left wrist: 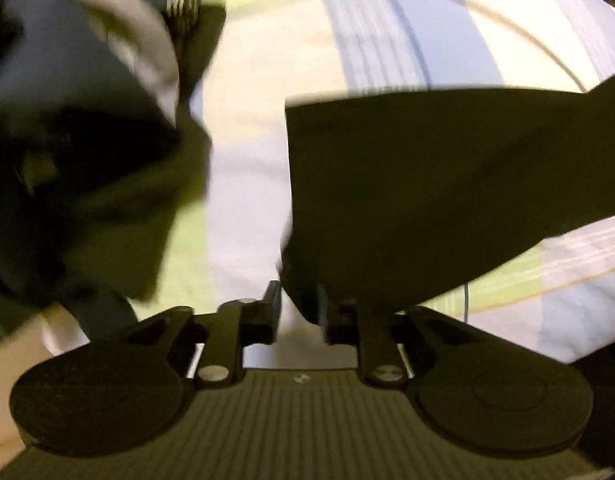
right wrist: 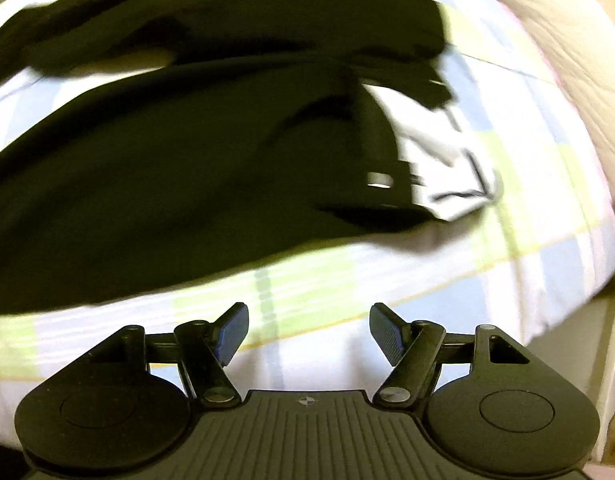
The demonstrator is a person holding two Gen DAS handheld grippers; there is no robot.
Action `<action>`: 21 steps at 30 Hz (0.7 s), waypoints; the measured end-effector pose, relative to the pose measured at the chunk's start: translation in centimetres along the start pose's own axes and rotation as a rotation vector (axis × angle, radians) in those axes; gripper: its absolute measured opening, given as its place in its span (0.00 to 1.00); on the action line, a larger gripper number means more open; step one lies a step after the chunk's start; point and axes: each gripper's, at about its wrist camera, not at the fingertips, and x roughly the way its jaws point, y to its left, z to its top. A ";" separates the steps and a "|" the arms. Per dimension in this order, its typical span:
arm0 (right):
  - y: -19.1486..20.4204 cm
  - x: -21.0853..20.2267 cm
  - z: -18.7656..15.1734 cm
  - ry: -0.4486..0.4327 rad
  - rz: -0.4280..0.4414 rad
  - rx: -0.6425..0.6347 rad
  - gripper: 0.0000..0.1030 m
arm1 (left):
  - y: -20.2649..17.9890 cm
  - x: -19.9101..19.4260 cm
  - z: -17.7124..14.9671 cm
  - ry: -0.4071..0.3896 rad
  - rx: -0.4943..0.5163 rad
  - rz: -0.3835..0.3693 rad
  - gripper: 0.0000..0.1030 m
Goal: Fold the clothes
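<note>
Ahead of the spread right tongs (right wrist: 309, 334) lies the black garment (right wrist: 167, 168).

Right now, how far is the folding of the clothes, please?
Nothing looks finished: the black garment lies spread over the checked bedsheet, with white fabric showing at one end. In hand: the left gripper appears to pinch an edge of black cloth, but blur leaves doubt. The right gripper is open and holds nothing. All the folding is left.

No text can be read (frames are blurred)
</note>
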 end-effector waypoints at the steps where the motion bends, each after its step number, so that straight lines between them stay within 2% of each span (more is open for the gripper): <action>1: -1.0 0.3 0.1 -0.008 -0.005 0.003 0.74 | -0.5 -0.9 0.4 -0.031 0.031 0.040 0.28; 2: -2.0 0.7 0.3 -0.022 -0.009 -0.003 0.78 | -1.1 -1.8 0.6 -0.058 0.055 0.082 0.30; 4: -3.6 1.5 0.8 -0.063 -0.021 -0.068 0.79 | -2.4 -3.7 1.0 -0.110 0.104 0.161 0.35; 5: -3.9 2.0 1.0 -0.088 -0.037 -0.139 0.79 | -3.3 -4.4 1.3 -0.127 0.114 0.165 0.36; 9: -4.5 4.3 1.7 -0.204 -0.070 -0.481 0.79 | -9.1 -7.1 3.0 -0.138 0.150 0.134 0.38; 12: -6.2 6.1 2.4 -0.249 -0.021 -0.602 0.78 | -16.2 -9.2 5.1 -0.171 0.231 0.081 0.42; 13: -7.1 6.7 2.8 -0.248 0.012 -0.615 0.63 | -18.6 -9.9 5.7 -0.183 0.249 0.063 0.42; 14: -8.1 7.2 3.4 -0.227 0.051 -0.612 0.18 | -20.9 -10.6 6.3 -0.194 0.267 0.046 0.42; 15: -9.3 7.5 4.1 -0.209 0.097 -0.602 0.06 | -23.2 -11.3 6.9 -0.206 0.283 0.027 0.42; 18: -14.2 6.2 7.8 -0.197 0.252 -0.453 0.03 | -28.5 -12.7 9.0 -0.233 0.301 -0.036 0.43; 21: -19.2 5.2 13.1 -0.205 0.337 -0.325 0.02 | -32.1 -13.6 10.3 -0.244 0.341 -0.068 0.43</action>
